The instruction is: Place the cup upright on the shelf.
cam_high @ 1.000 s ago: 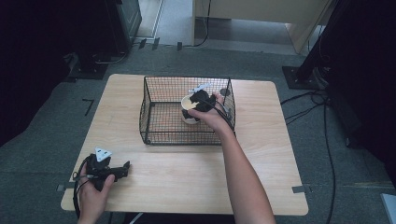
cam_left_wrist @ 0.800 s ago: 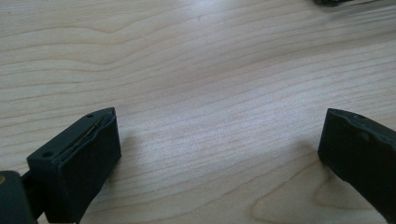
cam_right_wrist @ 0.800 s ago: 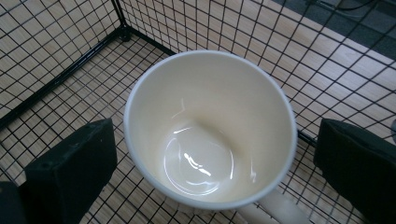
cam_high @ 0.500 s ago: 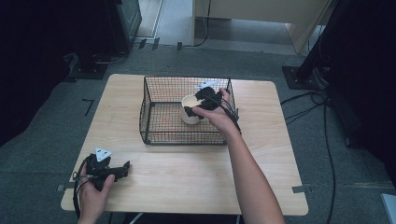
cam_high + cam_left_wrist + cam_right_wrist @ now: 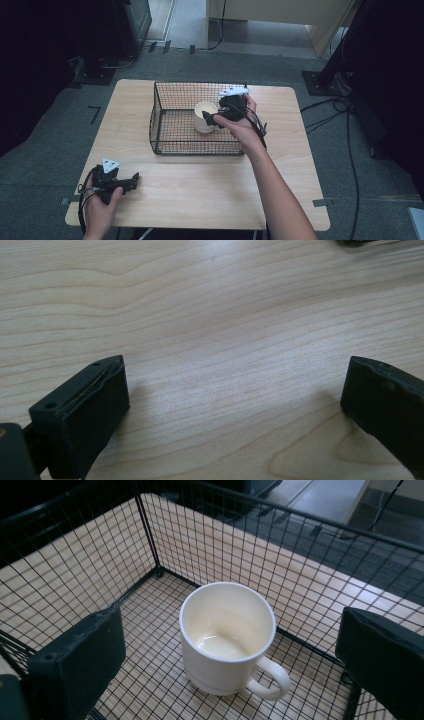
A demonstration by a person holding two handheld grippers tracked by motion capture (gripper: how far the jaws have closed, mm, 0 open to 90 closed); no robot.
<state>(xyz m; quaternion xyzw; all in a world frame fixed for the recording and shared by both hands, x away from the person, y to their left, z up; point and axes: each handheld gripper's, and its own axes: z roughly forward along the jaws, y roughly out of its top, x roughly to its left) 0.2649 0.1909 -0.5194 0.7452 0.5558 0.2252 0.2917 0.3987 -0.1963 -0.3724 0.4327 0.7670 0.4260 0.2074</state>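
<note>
At the near left corner of the wooden table [image 5: 200, 185], the left gripper [image 5: 131, 181] is held low by the person's left hand [image 5: 100, 212]; in the left gripper view its jaws are seen spread wide over bare wood, with nothing between them. Farther back, at the middle of the table, a black wire basket [image 5: 165, 135] is set. A cream mug [image 5: 227, 637] is stood upright on the basket's floor, its handle turned toward the right gripper. The right gripper [image 5: 212, 119] is held just beside the mug, above the basket's right side, and its jaws are seen wide apart, with the mug not gripped.
</note>
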